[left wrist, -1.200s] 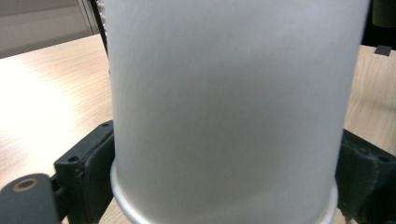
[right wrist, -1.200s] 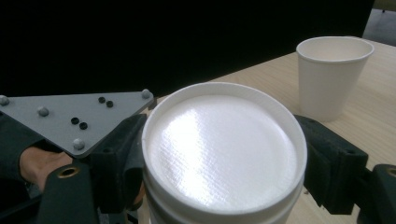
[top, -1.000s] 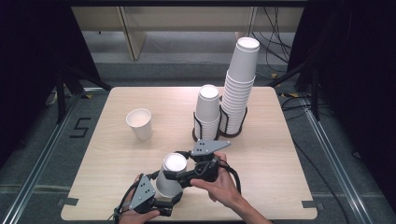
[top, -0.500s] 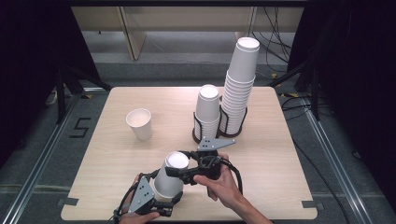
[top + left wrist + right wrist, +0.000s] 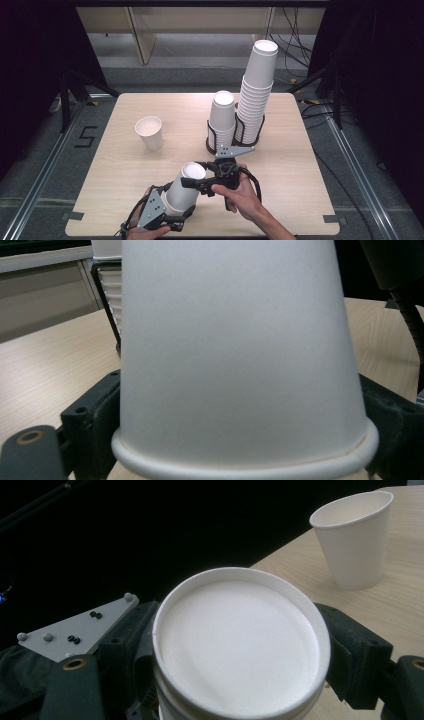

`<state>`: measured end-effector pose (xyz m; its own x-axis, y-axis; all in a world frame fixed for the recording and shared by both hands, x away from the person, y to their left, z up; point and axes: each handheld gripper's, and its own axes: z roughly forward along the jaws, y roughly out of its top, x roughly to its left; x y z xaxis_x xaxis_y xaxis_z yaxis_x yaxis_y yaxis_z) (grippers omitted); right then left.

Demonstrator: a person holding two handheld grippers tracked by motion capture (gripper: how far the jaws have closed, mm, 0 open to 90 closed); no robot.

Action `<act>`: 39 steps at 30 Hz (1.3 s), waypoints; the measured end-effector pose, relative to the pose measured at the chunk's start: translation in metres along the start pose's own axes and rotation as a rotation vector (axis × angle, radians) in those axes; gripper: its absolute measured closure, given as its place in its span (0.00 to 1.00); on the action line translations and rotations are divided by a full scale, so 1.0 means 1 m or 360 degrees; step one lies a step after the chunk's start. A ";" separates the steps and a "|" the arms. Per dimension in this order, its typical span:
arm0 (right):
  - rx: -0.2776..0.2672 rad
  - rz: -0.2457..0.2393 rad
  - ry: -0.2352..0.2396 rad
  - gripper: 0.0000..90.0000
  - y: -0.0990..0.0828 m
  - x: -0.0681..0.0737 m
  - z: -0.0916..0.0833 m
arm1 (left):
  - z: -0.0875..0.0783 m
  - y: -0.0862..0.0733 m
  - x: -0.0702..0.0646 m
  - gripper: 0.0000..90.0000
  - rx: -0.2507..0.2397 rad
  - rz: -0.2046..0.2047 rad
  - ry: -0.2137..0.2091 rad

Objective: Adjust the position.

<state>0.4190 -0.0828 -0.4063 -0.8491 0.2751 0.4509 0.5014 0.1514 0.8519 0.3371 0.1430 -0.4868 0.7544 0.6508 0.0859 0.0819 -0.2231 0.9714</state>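
Observation:
An upside-down white paper cup [image 5: 184, 189] is held tilted near the table's front edge. My left gripper [image 5: 175, 209] takes it just above the rolled rim. In the left gripper view the cup wall [image 5: 240, 350] lies between both black jaws, which have just been closing and now touch it; my left gripper [image 5: 242, 440] is shut on it. My right gripper [image 5: 194, 179] comes in from the right and is shut on the cup's base end. In the right gripper view the flat cup bottom [image 5: 240, 645] sits between the jaws of my right gripper [image 5: 240, 655].
A lone upright cup [image 5: 149, 132] [image 5: 352, 540] stands at the table's left middle. A black wire holder [image 5: 235, 142] behind my hands carries a short cup stack [image 5: 222, 117] and a tall cup stack [image 5: 257, 85]. The table's front edge [image 5: 200, 234] is close below my hands.
The cup between the two grippers has tipped a little, its base end leaning right. The left jaws have drawn in against its wall. Both hands have hardly shifted.

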 end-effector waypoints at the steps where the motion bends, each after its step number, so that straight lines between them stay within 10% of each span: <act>1: -0.0001 -0.0012 -0.0010 0.28 0.000 0.000 0.001 | 0.000 0.000 0.000 0.08 -0.0001 -0.0009 0.0000; 39: 0.0019 0.0012 -0.0044 0.29 -0.003 0.000 0.004 | 0.002 -0.002 -0.001 0.06 0.0025 0.0011 0.0065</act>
<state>0.4186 -0.0793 -0.4102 -0.8406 0.3023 0.4495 0.5097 0.1602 0.8453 0.3375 0.1417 -0.4897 0.7277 0.6782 0.1022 0.0870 -0.2390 0.9671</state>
